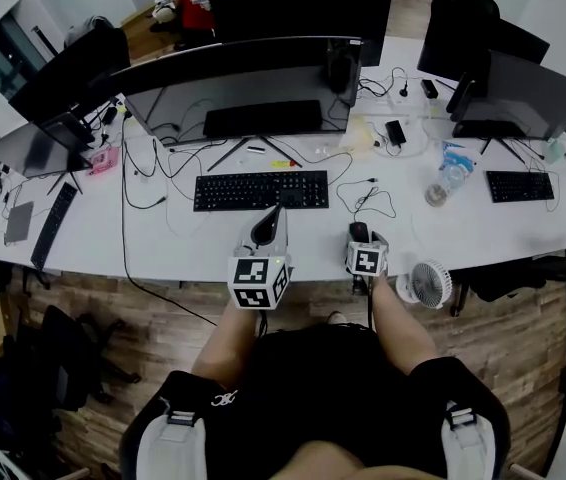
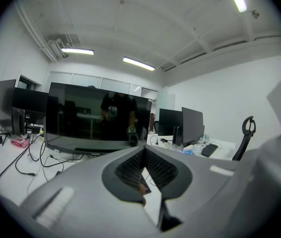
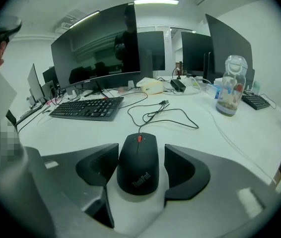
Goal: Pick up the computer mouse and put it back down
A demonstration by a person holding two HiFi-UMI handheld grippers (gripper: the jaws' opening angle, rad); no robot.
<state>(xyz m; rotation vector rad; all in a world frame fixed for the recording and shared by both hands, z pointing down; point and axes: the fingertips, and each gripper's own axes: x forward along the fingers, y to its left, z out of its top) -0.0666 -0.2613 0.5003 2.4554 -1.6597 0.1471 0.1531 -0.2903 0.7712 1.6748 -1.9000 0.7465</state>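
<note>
**Right gripper** (image 3: 140,152): jaws spread, low at desk (image 3: 240,133) level, one on each side of the mouse (image 3: 138,165). Not clamped: a sliver of white desk shows btwn the mouse and the right-hand jaw. The left-hand jaw is just beside it; contact can't be confirmed.

**Mouse:** black, flat on desk near the front edge, red scroll wheel. "ThinkPad" in grey print on its rear. Cable (image 3: 155,114) runs fwd in loose loops; plug end lies on the desk.

**Left gripper** (image 2: 144,148): jaws clenched, tips meeting, nothing btwn them. Held up off the desk, aimed at the curved monitor (image 2: 98,118). Badge on the monitor's lower bezel is too small to read.

**Surroundings:** black keyboard (image 3: 88,108) ahead-left of the mouse, well apart. Clear bottle (image 3: 231,86) upright to the right, label not legible.

**View differences:**
- Right gripper view: the only one giving the mouse's logo and wheel.
- Left gripper view: no mouse in it. Shows a person's dark reflection in the screen.
- Head view:
  - The mouse is just a small dark shape ahead of the marker cube (image 1: 366,260).
  - It alone shows both grippers together, the left one in front of the keyboard.
  - It also shows a small white fan (image 1: 428,283) at the desk's front edge, right of the right gripper.
  - A second keyboard (image 1: 521,185) sits far right.
</note>
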